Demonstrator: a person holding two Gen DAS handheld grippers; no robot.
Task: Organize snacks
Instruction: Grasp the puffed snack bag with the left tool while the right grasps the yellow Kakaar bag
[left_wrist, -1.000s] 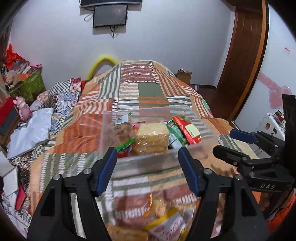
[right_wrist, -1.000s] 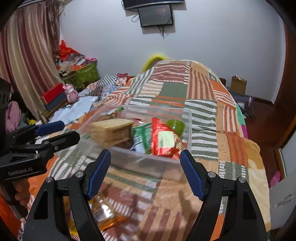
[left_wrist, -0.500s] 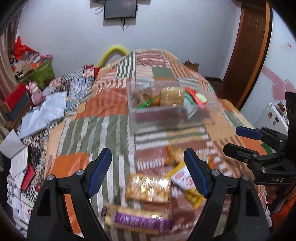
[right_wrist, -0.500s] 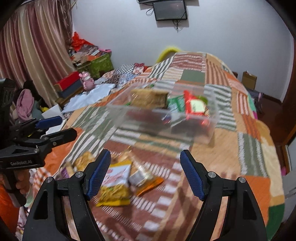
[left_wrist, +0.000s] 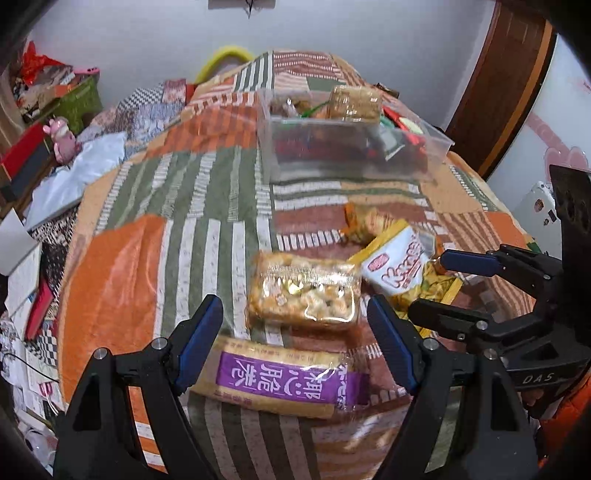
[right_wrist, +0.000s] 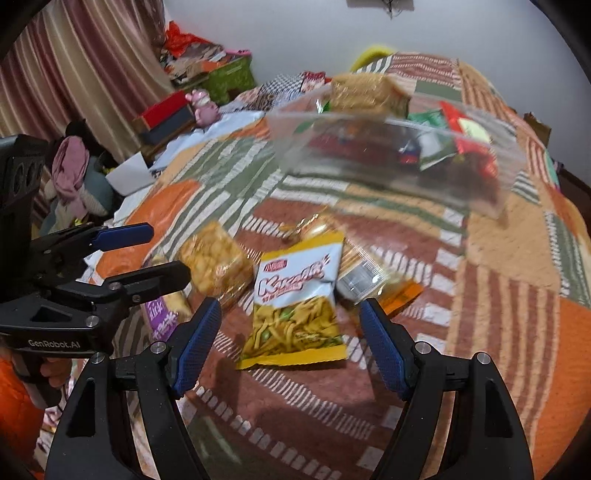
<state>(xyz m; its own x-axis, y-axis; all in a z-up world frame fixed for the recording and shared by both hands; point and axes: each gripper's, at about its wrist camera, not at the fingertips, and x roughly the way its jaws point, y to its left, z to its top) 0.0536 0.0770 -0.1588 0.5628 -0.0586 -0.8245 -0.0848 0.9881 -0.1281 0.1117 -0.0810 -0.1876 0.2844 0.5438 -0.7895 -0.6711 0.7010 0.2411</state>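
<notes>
A clear plastic bin (left_wrist: 269, 147) (right_wrist: 491, 184) holding several snack packs stands farther up the quilt. In the left wrist view, my left gripper (left_wrist: 295, 325) hovers open over a clear pack of golden snacks (left_wrist: 304, 291), with a purple-labelled pack (left_wrist: 280, 376) just below it. My right gripper (right_wrist: 291, 325) is open above a yellow and white noodle-snack bag (right_wrist: 299, 295). A silver and orange packet (right_wrist: 373, 284) lies beside that bag. Each gripper shows in the other's view, the right gripper (left_wrist: 436, 288) and the left gripper (right_wrist: 166, 254), both empty.
The patchwork quilt (left_wrist: 192, 192) covers a bed. To the left lie a green crate (right_wrist: 232, 79), a pink toy (right_wrist: 203, 107), a red box (right_wrist: 166, 109) and papers (left_wrist: 18, 251). A wooden door (left_wrist: 506, 85) stands at the right.
Both grippers have drawn back from the bin and dipped toward the loose packs near the bed's front. The left jaws have spread wider. The bin now looks farther away.
</notes>
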